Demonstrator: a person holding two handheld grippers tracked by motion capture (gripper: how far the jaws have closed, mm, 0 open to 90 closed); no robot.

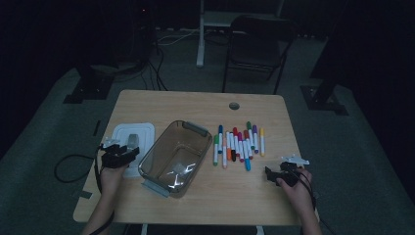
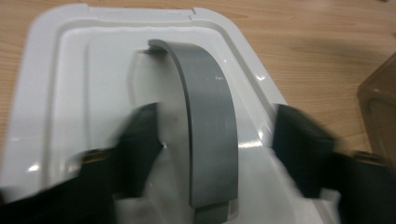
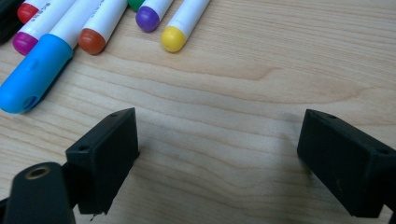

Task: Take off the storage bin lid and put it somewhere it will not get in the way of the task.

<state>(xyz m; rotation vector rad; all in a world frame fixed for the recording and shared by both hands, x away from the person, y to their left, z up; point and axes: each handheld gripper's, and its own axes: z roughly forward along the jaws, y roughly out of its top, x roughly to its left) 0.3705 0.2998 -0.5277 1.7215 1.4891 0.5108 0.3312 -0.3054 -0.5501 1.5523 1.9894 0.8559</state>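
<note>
White lid (image 2: 60, 93) flat on the desk (image 1: 195, 103), at the left side, just beside the clear box (image 1: 173, 156). Grey curved handle (image 2: 208, 126) in the middle of the lid, bottom end cut off by the picture edge. Left gripper (image 2: 215, 140) low over the lid, jaws partly apart, one on each side of the handle, not pressing on it. Both jaws blurry, so hard to make out any touch on the lid. Only a brown corner of the box visible at the right edge there. Right gripper (image 3: 217, 158) on bare wood, jaws wide with nothing between. Markers (image 1: 237, 144) in a row near it, mostly cut off up close: just coloured caps. Room around very dark.
</note>
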